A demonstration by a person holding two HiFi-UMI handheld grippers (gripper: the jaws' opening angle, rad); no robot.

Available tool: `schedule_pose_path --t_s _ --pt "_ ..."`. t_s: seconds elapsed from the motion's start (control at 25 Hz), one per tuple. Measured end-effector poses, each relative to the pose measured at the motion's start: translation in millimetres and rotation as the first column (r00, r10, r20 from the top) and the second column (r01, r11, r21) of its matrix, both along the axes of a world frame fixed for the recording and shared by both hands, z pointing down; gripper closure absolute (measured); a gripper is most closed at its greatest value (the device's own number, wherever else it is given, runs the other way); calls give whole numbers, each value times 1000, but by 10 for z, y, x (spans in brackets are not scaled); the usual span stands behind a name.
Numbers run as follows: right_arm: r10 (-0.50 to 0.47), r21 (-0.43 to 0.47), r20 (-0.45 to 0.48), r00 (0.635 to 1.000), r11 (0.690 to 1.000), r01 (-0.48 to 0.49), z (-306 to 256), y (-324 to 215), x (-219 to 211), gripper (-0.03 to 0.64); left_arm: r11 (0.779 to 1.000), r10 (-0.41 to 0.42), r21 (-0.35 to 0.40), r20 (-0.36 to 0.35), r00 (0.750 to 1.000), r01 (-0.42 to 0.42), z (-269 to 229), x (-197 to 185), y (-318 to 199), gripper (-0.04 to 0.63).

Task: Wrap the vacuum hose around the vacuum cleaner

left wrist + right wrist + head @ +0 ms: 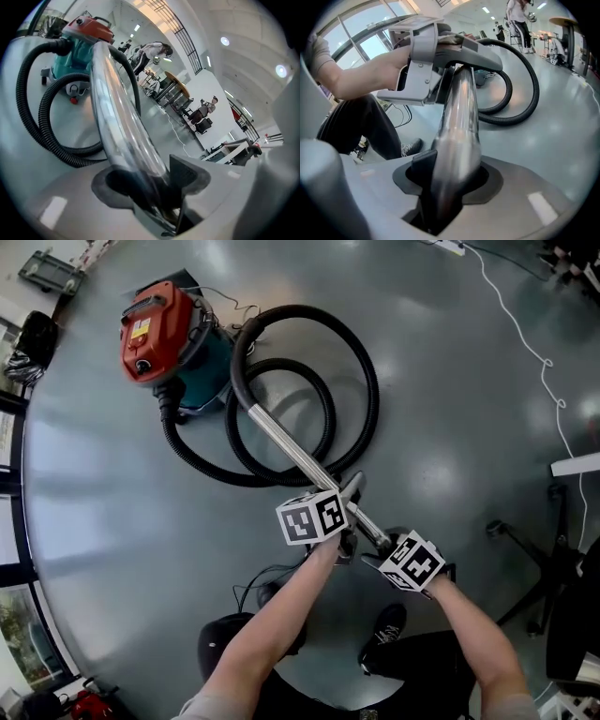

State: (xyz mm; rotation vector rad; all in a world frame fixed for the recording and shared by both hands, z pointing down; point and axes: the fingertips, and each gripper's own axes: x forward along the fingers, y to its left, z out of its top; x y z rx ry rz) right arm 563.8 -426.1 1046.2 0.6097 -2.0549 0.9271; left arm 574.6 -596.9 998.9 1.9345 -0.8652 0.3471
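Note:
A red-topped teal vacuum cleaner [164, 343] stands on the floor at upper left. Its black ribbed hose [361, 381] lies in loops beside it and joins a shiny metal wand [291, 451]. My left gripper [349, 526] is shut on the wand's near part, and my right gripper [382, 547] is shut on the wand a little nearer to me. In the left gripper view the wand [119, 117] runs up from the jaws toward the vacuum cleaner [79, 47] and hose [44, 136]. In the right gripper view the wand [457, 136] passes up to the left gripper [454, 77].
A white cable [534, 343] trails across the grey floor at upper right. An office chair base [534, 559] stands at right. Black cables [258, 582] lie by the person's feet. People and tables [173, 89] stand in the background.

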Motion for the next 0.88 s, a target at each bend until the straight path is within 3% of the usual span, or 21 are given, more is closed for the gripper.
schedule_pose_path --t_s 0.32,0.48,0.68,0.88 --pt "-152 41 -61 986 987 155 258 -126 394 418 1000 -8 -30 26 1000 9 289 120 -24 301" --pt "-212 71 -85 973 973 219 403 -223 539 419 996 -8 -84 61 998 13 452 156 -39 290" --pt "-325 91 -151 934 936 340 561 -310 760 420 981 24 -193 35 999 -17 661 173 74 252" --pt "-384 97 -167 908 910 402 660 -369 891 420 965 75 -254 29 997 -65 729 166 156 230"
